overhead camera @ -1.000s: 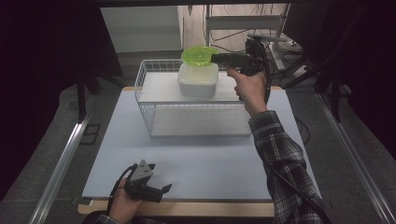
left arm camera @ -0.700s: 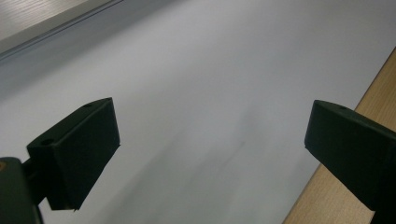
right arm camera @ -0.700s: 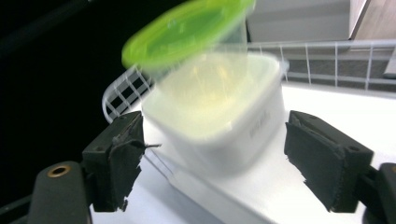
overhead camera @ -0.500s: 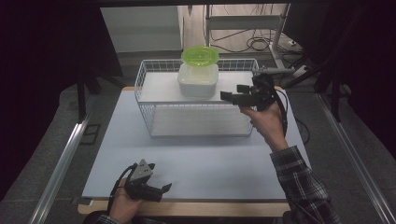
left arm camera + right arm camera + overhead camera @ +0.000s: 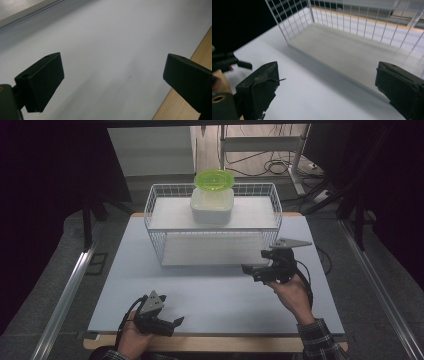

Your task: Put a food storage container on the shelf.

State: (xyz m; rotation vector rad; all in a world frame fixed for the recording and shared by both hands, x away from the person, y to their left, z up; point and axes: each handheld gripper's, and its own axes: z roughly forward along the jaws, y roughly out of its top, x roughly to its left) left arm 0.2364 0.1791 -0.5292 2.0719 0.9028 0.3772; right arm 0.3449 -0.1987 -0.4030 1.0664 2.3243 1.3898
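Note:
A white wire rack [image 5: 160,210] stands at the back of the white mat [image 5: 210,290]. On its upper shelf sits a white tub [image 5: 212,206] with a green bowl [image 5: 214,179] resting on top. My right gripper [image 5: 252,271] hovers low in front of the rack's right end and points left. Its jaws have just been opening and stand open with nothing between them. In the right gripper view that gripper [image 5: 327,82] faces the rack's lower shelf [image 5: 347,47]. My left gripper [image 5: 174,325] rests at the mat's front edge. Its jaws [image 5: 112,75] are wide apart over bare mat.
The wooden table edge [image 5: 197,47] runs just past the mat beside the left gripper. Metal rails [image 5: 65,290] line both sides of the table. Cables and a stand [image 5: 280,165] lie on the floor behind the rack. The left hand's gripper [image 5: 227,62] shows far off in the right gripper view.
The right hand has drawn back from the green bowl on top of the rack and dropped down to the mat in front. The bowl stays on the tub. The left hand has kept still.

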